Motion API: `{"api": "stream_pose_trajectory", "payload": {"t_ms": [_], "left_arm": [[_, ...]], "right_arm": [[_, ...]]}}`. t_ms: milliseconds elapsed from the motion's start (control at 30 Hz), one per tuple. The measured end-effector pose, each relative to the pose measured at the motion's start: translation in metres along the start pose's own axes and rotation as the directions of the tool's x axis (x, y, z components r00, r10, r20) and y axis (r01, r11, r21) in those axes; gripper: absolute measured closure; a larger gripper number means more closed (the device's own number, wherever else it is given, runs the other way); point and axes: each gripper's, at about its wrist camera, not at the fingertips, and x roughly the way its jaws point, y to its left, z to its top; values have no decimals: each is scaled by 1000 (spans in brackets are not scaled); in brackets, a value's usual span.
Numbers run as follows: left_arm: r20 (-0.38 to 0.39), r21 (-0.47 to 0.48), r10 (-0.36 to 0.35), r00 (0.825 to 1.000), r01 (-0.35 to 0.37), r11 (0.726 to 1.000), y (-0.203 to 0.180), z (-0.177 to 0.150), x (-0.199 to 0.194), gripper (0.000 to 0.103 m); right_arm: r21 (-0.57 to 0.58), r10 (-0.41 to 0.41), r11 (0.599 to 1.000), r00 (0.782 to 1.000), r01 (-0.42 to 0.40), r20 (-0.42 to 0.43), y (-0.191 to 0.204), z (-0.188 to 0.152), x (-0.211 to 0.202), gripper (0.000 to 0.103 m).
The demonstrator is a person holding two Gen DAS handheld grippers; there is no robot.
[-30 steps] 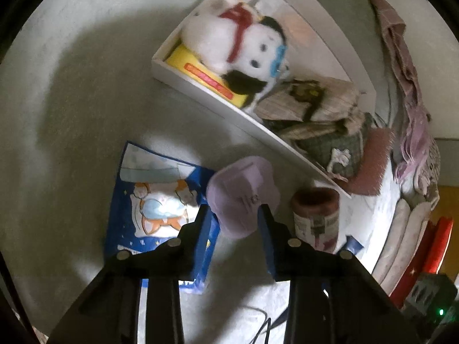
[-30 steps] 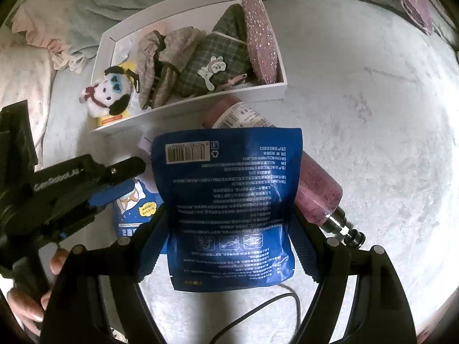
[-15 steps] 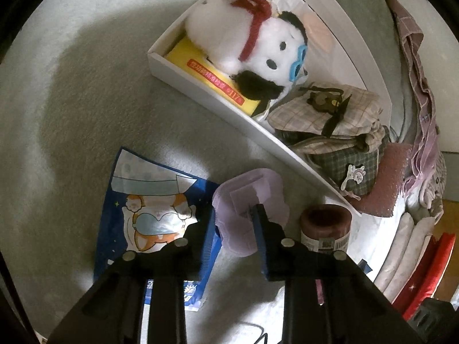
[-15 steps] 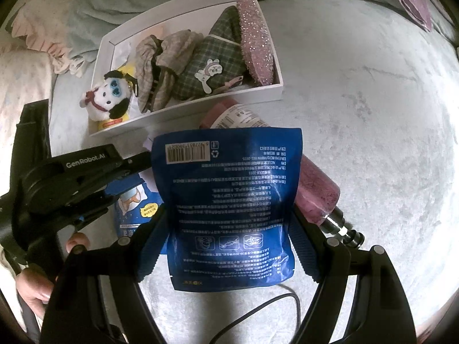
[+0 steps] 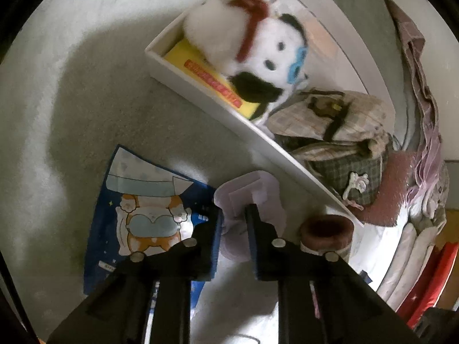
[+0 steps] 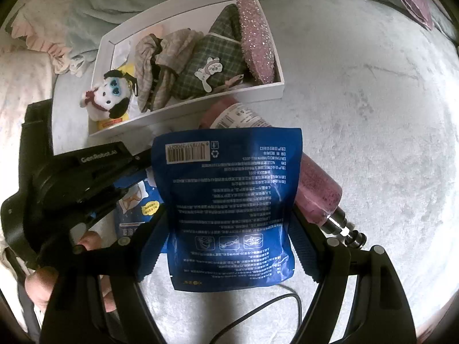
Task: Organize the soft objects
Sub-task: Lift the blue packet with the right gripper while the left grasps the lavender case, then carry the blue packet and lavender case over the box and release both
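My left gripper (image 5: 233, 223) is shut on a small lilac soft object (image 5: 252, 195), close to the near wall of the white tray (image 5: 212, 106). The tray holds a white plush dog (image 5: 258, 43) on a yellow pack, plaid fabric pouches (image 5: 338, 143) and a pink glittery piece (image 6: 255, 34). My right gripper (image 6: 229, 229) is shut on a blue printed pouch (image 6: 229, 200), held above the bed. A second blue pouch with a cartoon animal (image 5: 149, 215) lies flat under the left gripper. The left gripper also shows in the right wrist view (image 6: 86, 177).
A pink bottle with a metal nozzle (image 6: 315, 189) lies beside the tray, seen end-on in the left wrist view (image 5: 327, 232). Grey bedding (image 6: 373, 114) spreads to the right. Pillows and pink cloth (image 5: 421, 132) lie beyond the tray. A black cable (image 6: 258, 315) runs near me.
The left gripper's jaws have closed in on the lilac object, and it has moved nearer the tray. The right gripper still holds the blue pouch in the same place.
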Motion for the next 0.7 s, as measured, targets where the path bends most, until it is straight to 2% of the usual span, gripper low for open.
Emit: {"api": "stream_pose_trajectory", "payload": {"t_ms": [100, 333, 500, 600, 700], "left_arm": [[-2, 22, -26, 1000, 26, 999, -5, -3, -10, 95], [-13, 70, -76, 997, 77, 995, -13, -9, -33, 96], [28, 116, -111, 993, 107, 987, -20, -13, -57, 96], [71, 148, -117, 991, 106, 983, -22, -12, -72, 96], [81, 167, -108, 991, 94, 981, -19, -7, -81, 96]], "right_arm": [[1, -1, 1000, 1000, 1, 1, 1, 0, 0, 23], [-6, 13, 1000, 1000, -13, 11, 3, -1, -1, 23], [-12, 36, 999, 999, -35, 20, 5, -1, -2, 23], [-17, 48, 999, 999, -47, 23, 8, 0, -3, 23], [-30, 50, 998, 998, -50, 22, 13, 2, -4, 23]]}}
